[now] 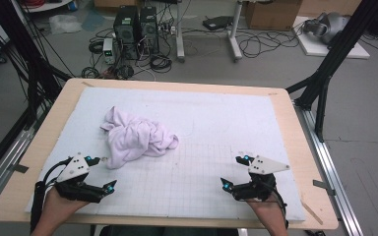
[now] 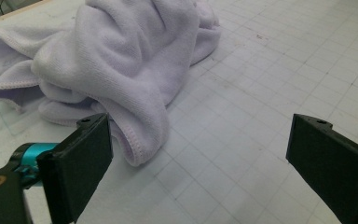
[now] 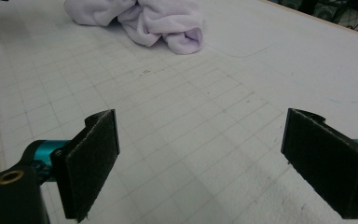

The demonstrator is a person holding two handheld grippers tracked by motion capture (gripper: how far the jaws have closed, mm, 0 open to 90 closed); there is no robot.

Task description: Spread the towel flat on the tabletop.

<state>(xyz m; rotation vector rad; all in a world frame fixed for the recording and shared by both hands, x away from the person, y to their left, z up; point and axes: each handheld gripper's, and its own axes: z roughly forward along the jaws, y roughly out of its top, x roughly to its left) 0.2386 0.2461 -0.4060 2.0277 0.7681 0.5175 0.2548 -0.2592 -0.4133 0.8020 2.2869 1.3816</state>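
Both pairs of jaws stood wide apart and held nothing. Between them and farther back, the crumpled lilac towel (image 1: pixel 138 136) lay in a heap on the white gridded mat (image 1: pixel 216 172), left of the middle. Just beside its near hem hovered the left gripper (image 1: pixel 104 173); the right gripper (image 1: pixel 236 172) hung well apart from it. Under the mat lay the wooden surface (image 1: pixel 300 147). No readable writing showed.

Towel (image 2: pixel 121 60) top cut off by frame edge.
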